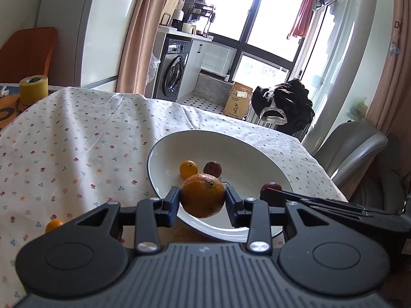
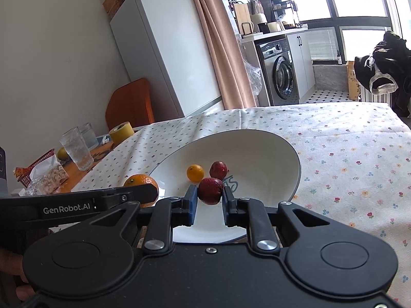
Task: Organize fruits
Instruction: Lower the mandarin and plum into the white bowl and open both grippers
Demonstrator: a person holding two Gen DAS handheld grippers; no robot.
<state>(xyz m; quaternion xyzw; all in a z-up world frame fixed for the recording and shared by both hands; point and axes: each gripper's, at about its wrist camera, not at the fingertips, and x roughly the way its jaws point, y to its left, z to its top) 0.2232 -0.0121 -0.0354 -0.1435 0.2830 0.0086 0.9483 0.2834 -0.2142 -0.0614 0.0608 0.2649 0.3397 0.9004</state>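
Left tongs (image 1: 202, 198) clenched on a large round orange (image 1: 202, 195) over the near rim of the white ceramic bowl (image 1: 257, 148) on the floral-cloth bench (image 1: 77, 133); right tongs (image 2: 210, 192) grasping a dark red round fruit (image 2: 210, 190) above the bowl. Best lower both inside before releasing, clear of the small yellow-orange citrus (image 1: 188, 169) and second dark red fruit (image 1: 212, 168). One small orange fruit (image 1: 53, 225) waits near left, half hidden by tongs. Bowl's near edge cut off.

Left wrist view is being taken low over table, close behind left gripper (image 1: 203, 200), facing window. Right wrist view is being taken close behind right gripper (image 2: 210, 200), facing fridge corner. White bowl (image 1: 257, 148) (image 2: 282, 148), floral tablecloth (image 1: 77, 141) (image 2: 346, 154), washing machine (image 1: 173, 70) (image 2: 278, 73) are being shared.
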